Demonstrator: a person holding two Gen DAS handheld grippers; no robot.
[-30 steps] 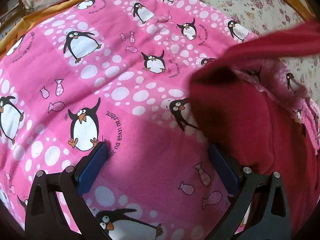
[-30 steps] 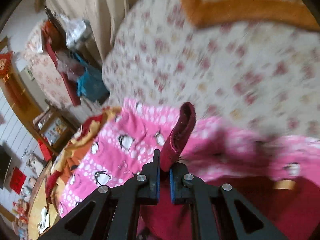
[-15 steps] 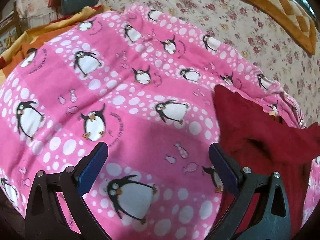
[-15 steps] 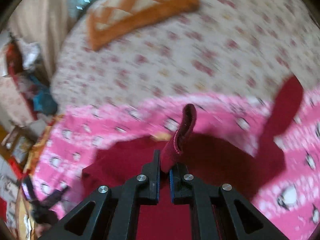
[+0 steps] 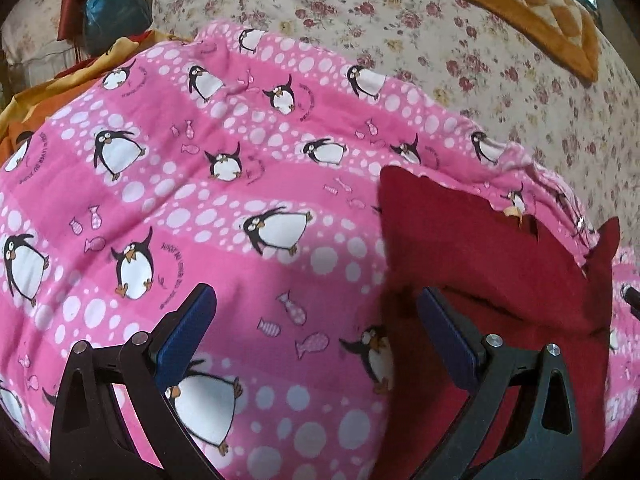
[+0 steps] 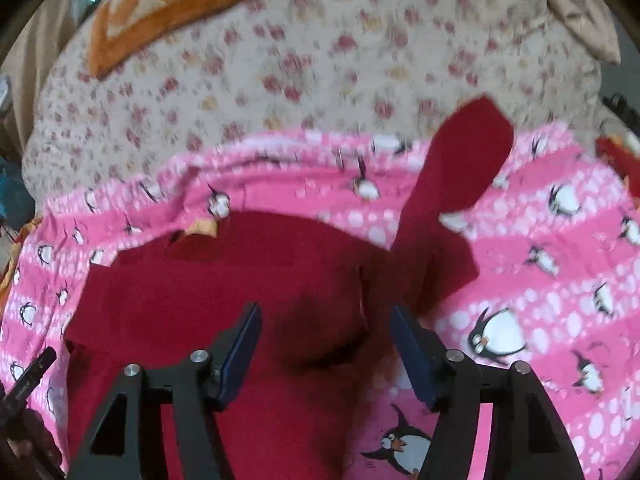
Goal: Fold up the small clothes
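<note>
The red garment (image 6: 248, 292) lies spread on the penguin blanket (image 5: 200, 208). The left hand-held gripper (image 5: 316, 320), jaws apart, should pinch its near edge; the right hand-held gripper (image 6: 326, 340), also apart, should take the outstretched sleeve (image 6: 460, 160).

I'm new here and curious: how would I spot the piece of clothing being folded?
Find the bed's floral sheet, then the pink penguin blanket spread on it. On that blanket lies the dark red garment, one sleeve stretched toward the sheet. It is the only plain, unpatterned fabric there.
</note>
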